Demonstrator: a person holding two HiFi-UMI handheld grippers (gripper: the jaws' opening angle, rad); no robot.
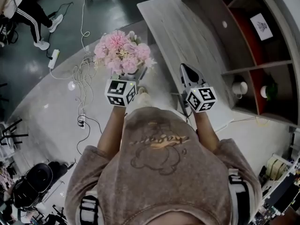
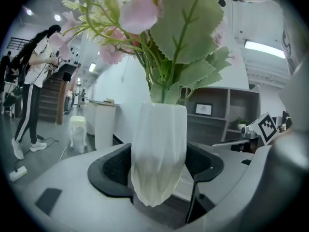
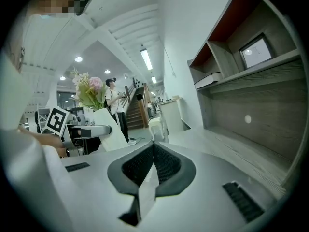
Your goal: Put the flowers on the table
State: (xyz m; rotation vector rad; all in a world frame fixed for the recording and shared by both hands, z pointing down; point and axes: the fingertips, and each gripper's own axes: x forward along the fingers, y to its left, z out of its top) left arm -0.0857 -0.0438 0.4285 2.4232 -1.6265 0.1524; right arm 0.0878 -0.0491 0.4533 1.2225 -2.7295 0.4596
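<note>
A bunch of pink flowers (image 1: 123, 52) stands in a white ribbed vase (image 2: 158, 151). My left gripper (image 1: 132, 81) is shut on the vase, whose body fills the gap between the black pads (image 2: 112, 167) in the left gripper view. The flowers hang over the floor, left of the grey wooden table (image 1: 183, 32). My right gripper (image 1: 186, 71) is shut with nothing in it, its pads (image 3: 166, 162) meeting, held over the table's near edge. In the right gripper view the flowers (image 3: 90, 91) and vase show at the left.
A shelf unit (image 1: 255, 46) with a white cup (image 1: 239, 87) and a framed picture (image 1: 262, 26) lines the table's far side. Cables and a power strip (image 1: 53, 58) lie on the floor at the left. A person (image 1: 26, 13) stands at the far left.
</note>
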